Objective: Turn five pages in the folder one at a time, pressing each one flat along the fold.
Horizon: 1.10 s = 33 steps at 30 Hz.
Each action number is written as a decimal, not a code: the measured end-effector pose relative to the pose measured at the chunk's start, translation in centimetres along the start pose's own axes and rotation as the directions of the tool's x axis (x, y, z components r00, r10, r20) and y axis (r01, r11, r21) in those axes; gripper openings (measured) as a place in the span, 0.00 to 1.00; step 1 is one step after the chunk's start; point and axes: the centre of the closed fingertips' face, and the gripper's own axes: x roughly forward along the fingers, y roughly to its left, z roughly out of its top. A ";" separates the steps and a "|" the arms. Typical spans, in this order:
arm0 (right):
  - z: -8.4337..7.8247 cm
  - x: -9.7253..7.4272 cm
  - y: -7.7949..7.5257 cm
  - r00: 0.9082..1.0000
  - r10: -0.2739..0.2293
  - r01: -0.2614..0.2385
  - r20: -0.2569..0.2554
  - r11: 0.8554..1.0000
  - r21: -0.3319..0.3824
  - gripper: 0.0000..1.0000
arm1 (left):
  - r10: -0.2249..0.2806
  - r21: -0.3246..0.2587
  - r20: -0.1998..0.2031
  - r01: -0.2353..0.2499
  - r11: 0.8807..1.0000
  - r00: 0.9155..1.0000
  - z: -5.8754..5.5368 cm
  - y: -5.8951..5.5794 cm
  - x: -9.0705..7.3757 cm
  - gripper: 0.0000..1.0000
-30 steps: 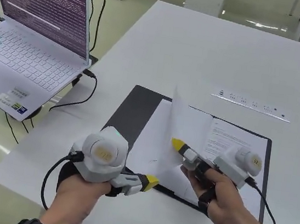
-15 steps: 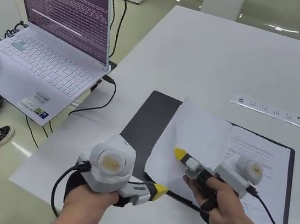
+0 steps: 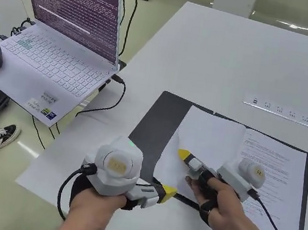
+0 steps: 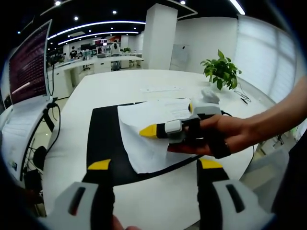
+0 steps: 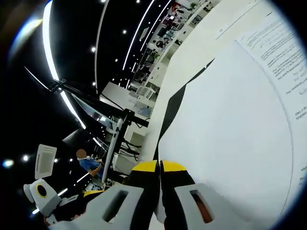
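Folder (image 3: 153,120) is laid open on the white table (image 3: 235,57), with a turned page (image 3: 208,133) draped across its black left cover. The right gripper (image 3: 184,154) is closed tip to tip at that page's lower edge; whether the sheet is pinched cannot be told. The left gripper (image 3: 166,193) is held wide apart above the table edge, just beside the folder.

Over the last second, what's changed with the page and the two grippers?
The page has swung down to the left, from nearly upright to almost flat over the folder's left half. The right gripper moved with it, jaws shut at its free edge. The left gripper stays open at the folder's near edge, and the laptop hasn't moved.
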 end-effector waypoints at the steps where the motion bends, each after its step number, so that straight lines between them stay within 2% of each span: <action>1: -0.1 0.1 0.0 1.000 0.001 -0.001 -0.003 1.000 0.001 0.01 | -0.001 -0.002 0.001 0.001 1.000 1.000 0.0 0.0 0.0 0.70; 9: -1.3 0.4 0.4 0.999 0.017 -0.018 -0.043 1.000 -0.006 0.15 | -0.007 -0.001 -0.003 0.007 1.000 1.000 -0.2 0.2 0.0 0.69; 15: -1.6 -0.4 1.2 0.997 0.050 -0.051 -0.055 0.999 -0.013 0.25 | -0.027 -0.008 -0.008 0.027 1.000 1.000 -0.4 -0.2 0.1 0.70; 19: -1.3 -1.4 1.3 0.996 0.056 -0.058 -0.064 0.998 -0.030 0.33 | -0.037 0.007 -0.021 0.037 0.999 0.999 -0.6 -0.1 0.4 0.69; 21: -1.2 -2.1 1.6 0.996 0.059 -0.063 -0.067 0.996 -0.059 0.36 | -0.041 0.001 -0.014 0.041 0.999 0.999 -0.4 0.1 0.4 0.68; 26: -1.0 -3.9 1.4 0.996 0.038 -0.049 -0.085 0.990 -0.134 0.42 | -0.056 0.018 -0.024 0.056 0.998 0.998 -0.6 0.2 0.7 0.65; 27: -1.0 -4.4 1.3 0.995 0.031 -0.046 -0.098 0.987 -0.151 0.42 | -0.070 0.028 -0.030 0.071 0.997 0.997 -0.7 0.1 0.8 0.64; 31: -0.9 -5.9 0.9 0.993 0.009 -0.034 -0.121 0.977 -0.210 0.42 | -0.073 0.052 -0.049 0.076 0.996 0.996 -0.9 0.5 0.8 0.63; 33: -0.7 -6.5 0.8 0.993 -0.003 -0.023 -0.115 0.975 -0.220 0.42 | -0.070 0.053 -0.053 0.073 0.996 0.996 -0.9 0.7 0.8 0.61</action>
